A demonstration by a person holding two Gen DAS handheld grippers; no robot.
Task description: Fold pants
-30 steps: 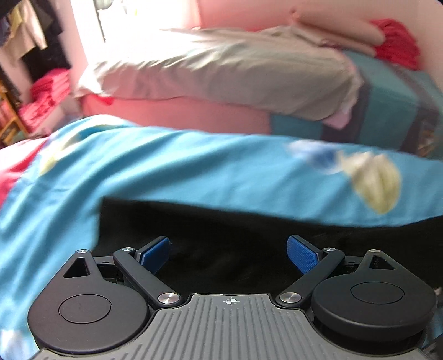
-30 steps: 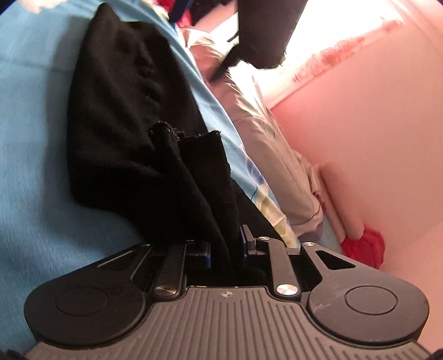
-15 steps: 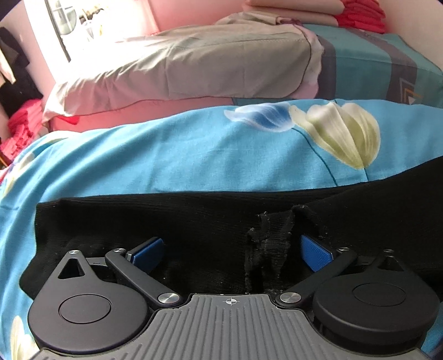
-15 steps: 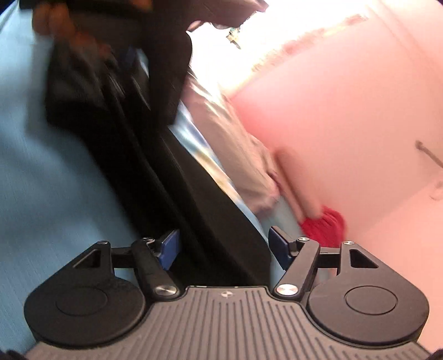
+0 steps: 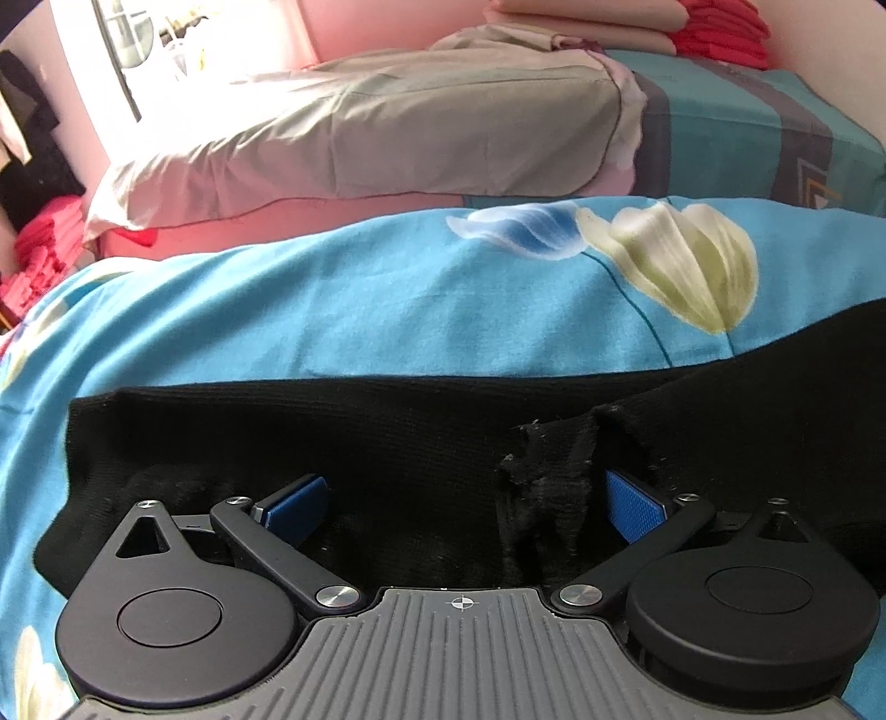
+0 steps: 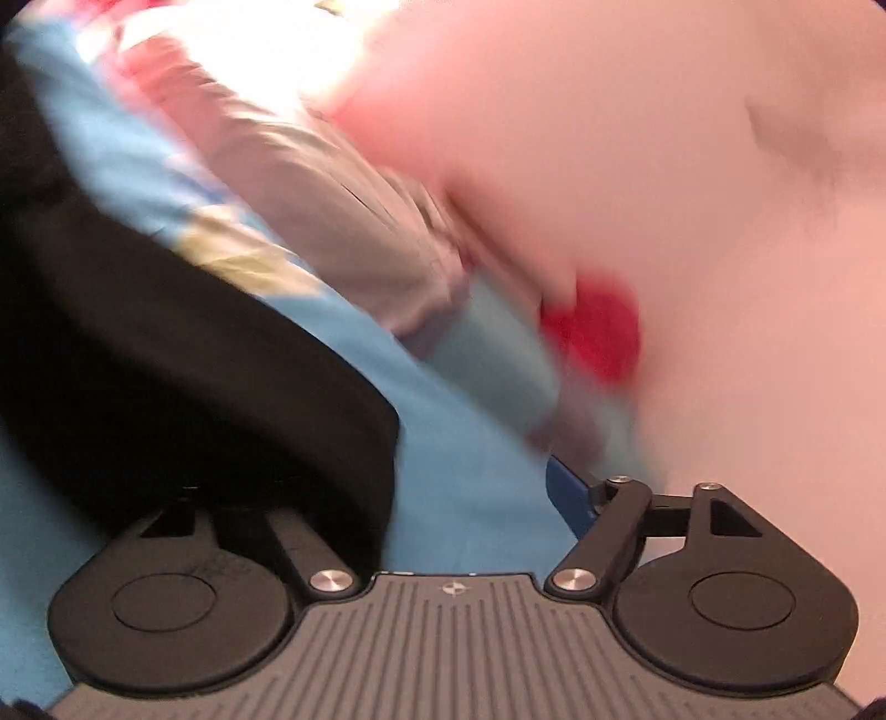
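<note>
Black knit pants (image 5: 387, 432) lie folded across a blue flowered bedsheet (image 5: 332, 310). My left gripper (image 5: 462, 504) stands open low over them. A frayed leg hem (image 5: 545, 487) lies loose between its blue pads, closer to the right one. The right wrist view is blurred by motion. There the pants (image 6: 194, 360) fill the left side and cover the left finger. My right gripper (image 6: 415, 498) is open, its jaws still opening. Only the cloth's edge lies between them, and the blue right pad (image 6: 570, 498) is bare over the sheet.
A grey pillow (image 5: 387, 127) and a teal striped sheet (image 5: 747, 127) lie behind the blue sheet. Folded pink and red cloths (image 5: 720, 27) are stacked at the back right. Red folded clothes (image 5: 39, 243) and hanging garments are at the far left. A pink wall (image 6: 664, 166) is beyond.
My right gripper let go of the pants' hem, opened wide and swung off to the right. My left gripper came down onto the pants, and the frayed hem now lies between its fingers.
</note>
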